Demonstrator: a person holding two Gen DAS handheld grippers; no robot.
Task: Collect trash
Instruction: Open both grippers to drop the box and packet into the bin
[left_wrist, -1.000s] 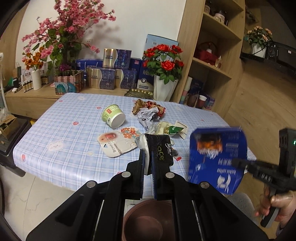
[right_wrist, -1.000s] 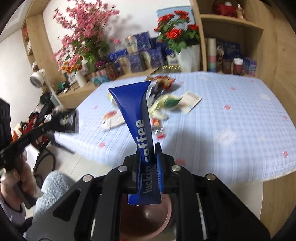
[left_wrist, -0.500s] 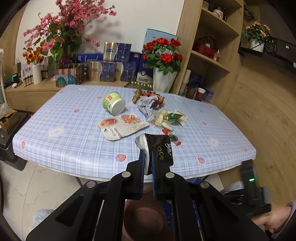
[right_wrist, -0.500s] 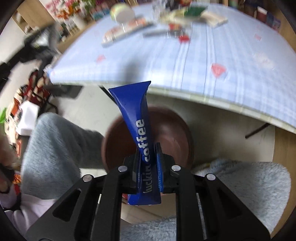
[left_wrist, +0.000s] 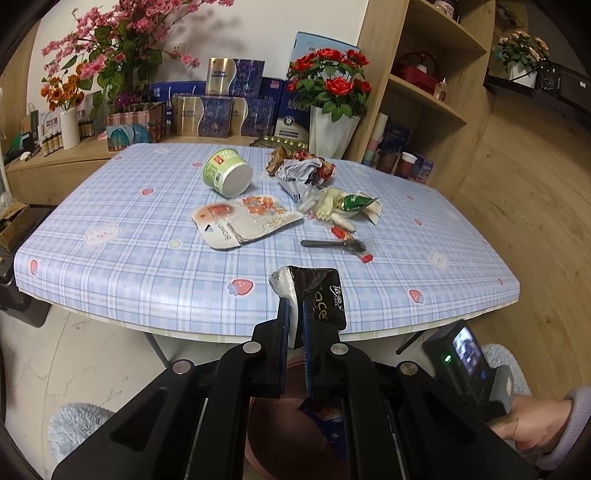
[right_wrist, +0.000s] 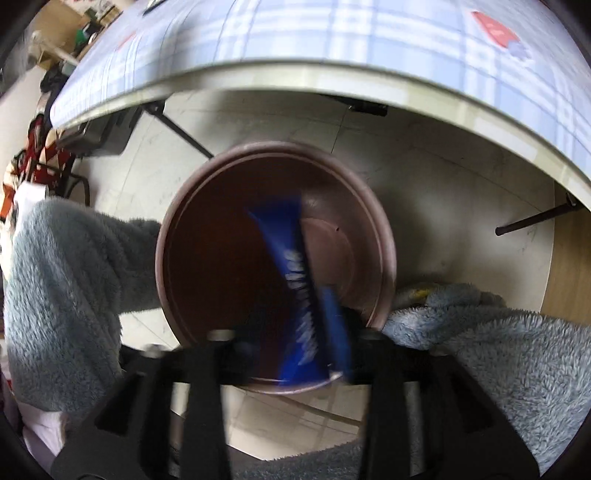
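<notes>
My left gripper (left_wrist: 294, 314) is shut on a black crumpled wrapper (left_wrist: 323, 295), held in front of the table's near edge, above the brown round bin (left_wrist: 273, 435) on the floor. In the right wrist view my right gripper (right_wrist: 293, 339) points steeply down over the bin (right_wrist: 386, 236). Its jaws are opening, and the blue coffee packet (right_wrist: 295, 280) lies loose and blurred between them, slipping into the bin. More trash lies on the table: a green cup (left_wrist: 227, 177) on its side, a blister card (left_wrist: 240, 221), crumpled wrappers (left_wrist: 303, 170) and a black fork (left_wrist: 332, 244).
The checked tablecloth (left_wrist: 147, 266) hangs over the bin's far side. A person's fluffy grey legs (right_wrist: 66, 280) sit on both sides of the bin. A hand (left_wrist: 532, 424) holds the right gripper at the lower right. Flower vases and boxes stand behind the table.
My right gripper has dropped from table height to just over the bin and tipped downward, and its jaws have parted off the blue packet. My left gripper sank slightly with the black wrapper.
</notes>
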